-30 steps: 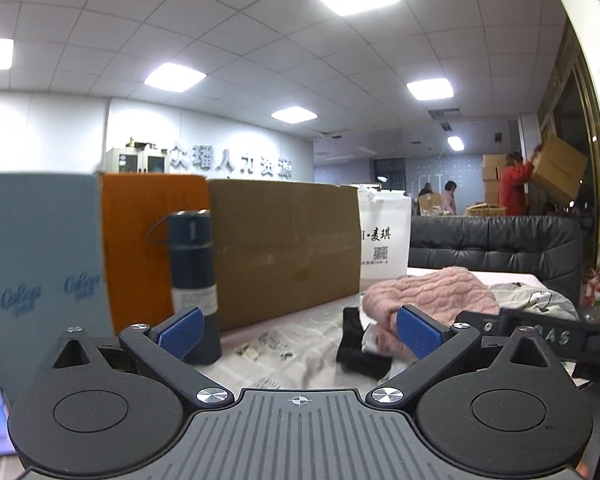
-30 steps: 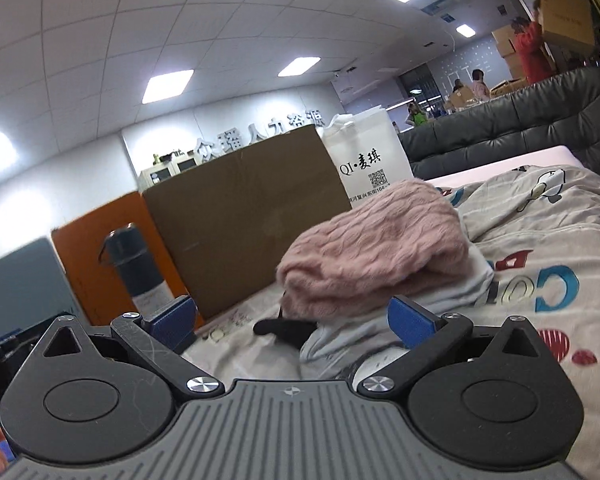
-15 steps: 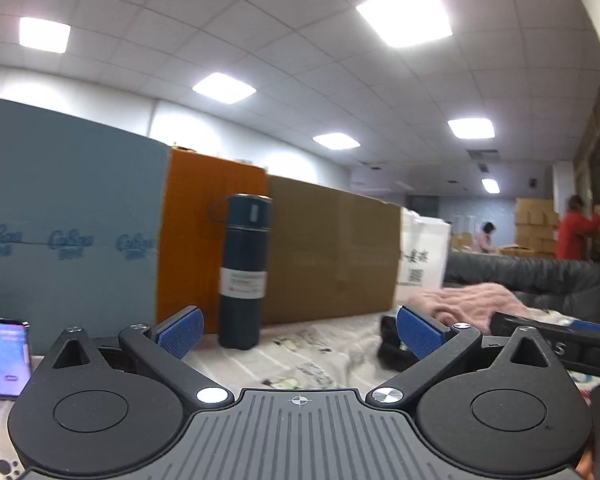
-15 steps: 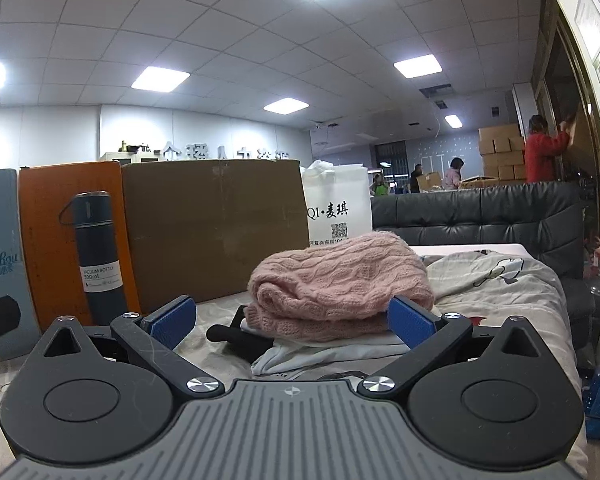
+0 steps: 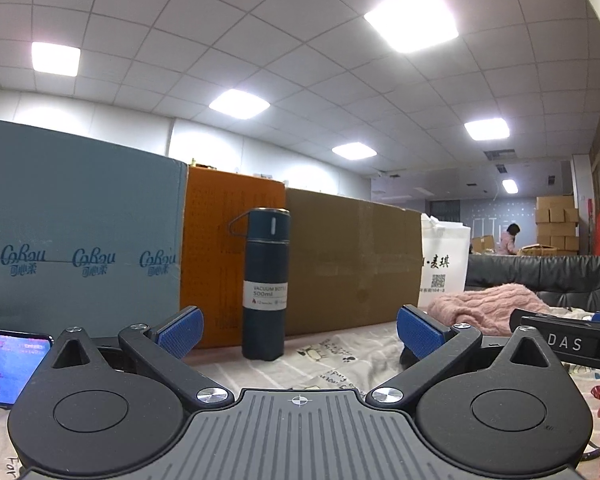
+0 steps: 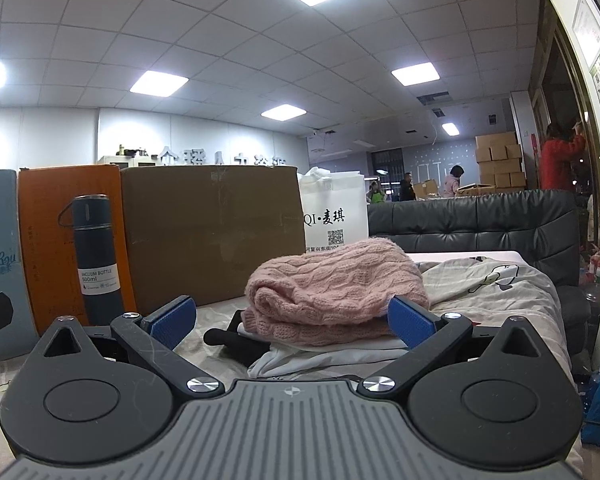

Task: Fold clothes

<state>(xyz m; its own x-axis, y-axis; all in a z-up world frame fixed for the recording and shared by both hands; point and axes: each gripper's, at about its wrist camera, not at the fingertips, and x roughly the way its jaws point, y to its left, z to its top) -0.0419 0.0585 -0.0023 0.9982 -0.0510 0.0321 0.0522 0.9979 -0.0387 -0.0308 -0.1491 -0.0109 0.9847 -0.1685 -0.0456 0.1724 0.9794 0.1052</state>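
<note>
A folded pink knit sweater point(image 6: 332, 284) lies on top of a white garment point(image 6: 320, 354) and a black garment point(image 6: 236, 340) in a pile on the printed bed sheet point(image 6: 496, 292). My right gripper point(image 6: 292, 318) is open and empty, low over the sheet, just short of the pile. The sweater also shows at the right in the left wrist view point(image 5: 488, 308). My left gripper point(image 5: 298, 330) is open and empty, level over the sheet, facing the bottle. The right gripper's body point(image 5: 568, 340) shows beside it.
A dark blue vacuum bottle point(image 5: 265, 284) stands on the sheet before a blue box point(image 5: 80, 240), an orange box point(image 5: 220, 248) and a brown carton point(image 5: 352, 260). A white bag point(image 5: 444, 264), a phone point(image 5: 8, 364) at left, and a black sofa point(image 6: 480, 220) behind.
Both grippers have lowered and levelled out near the sheet. The left one has swung left, so the bottle is now centred and the sweater has slid to the right. Both stay open.
</note>
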